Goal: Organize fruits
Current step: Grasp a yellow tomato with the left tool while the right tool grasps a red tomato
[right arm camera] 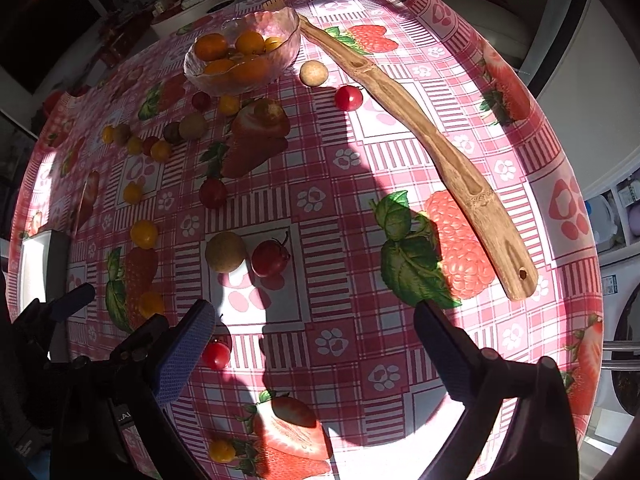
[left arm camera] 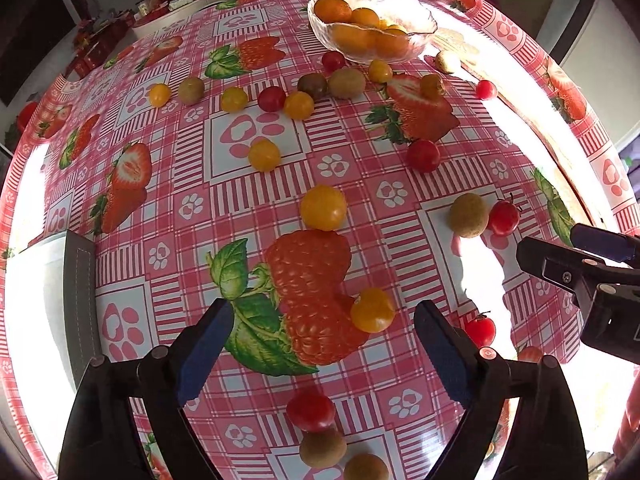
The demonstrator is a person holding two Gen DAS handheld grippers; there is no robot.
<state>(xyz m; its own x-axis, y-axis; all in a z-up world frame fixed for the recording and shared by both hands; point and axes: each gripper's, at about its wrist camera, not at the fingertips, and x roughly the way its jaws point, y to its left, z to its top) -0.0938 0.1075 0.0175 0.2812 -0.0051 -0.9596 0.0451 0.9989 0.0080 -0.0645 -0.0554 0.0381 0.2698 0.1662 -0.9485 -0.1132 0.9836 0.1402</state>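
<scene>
In the glass bowl (left arm camera: 372, 24), orange fruits (left arm camera: 333, 10)

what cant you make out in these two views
- Left wrist view: the bottom edge crops the yellow fruit; glare washes out the table's right rim.
- Right wrist view: the left claw is mostly in dark shadow.
- Both views: the glass bowl hides its lower fruit; background clutter is too small to identify.
</scene>
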